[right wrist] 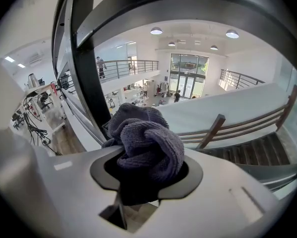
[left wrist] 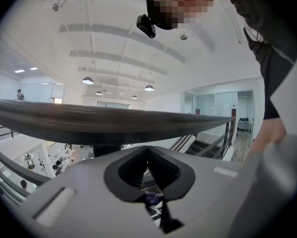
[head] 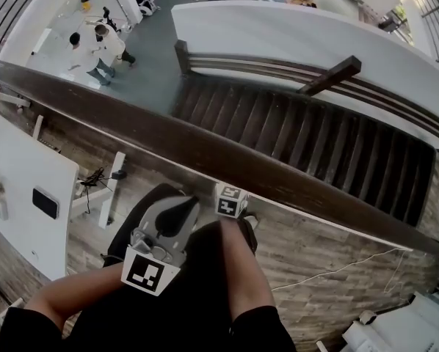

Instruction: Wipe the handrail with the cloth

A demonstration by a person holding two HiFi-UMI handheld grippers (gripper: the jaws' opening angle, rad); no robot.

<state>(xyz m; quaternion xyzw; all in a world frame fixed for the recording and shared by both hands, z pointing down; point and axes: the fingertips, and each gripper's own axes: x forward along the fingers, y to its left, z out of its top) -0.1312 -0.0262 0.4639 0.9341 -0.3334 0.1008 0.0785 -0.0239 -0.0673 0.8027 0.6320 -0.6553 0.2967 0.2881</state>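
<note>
The dark wooden handrail runs across the head view from upper left to lower right. A bunched purple-grey cloth fills my right gripper, which is shut on it just below and beside the rail. In the head view only that gripper's marker cube shows, close against the rail's near edge; the cloth is hidden there. My left gripper is held lower, short of the rail, shut with nothing in it. The left gripper view has the rail passing overhead above the closed jaws.
Beyond the rail a dark staircase drops to a lower floor where people stand. A black baluster post rises left of the cloth. A white table stands at my left; a thin cable lies on the wood floor.
</note>
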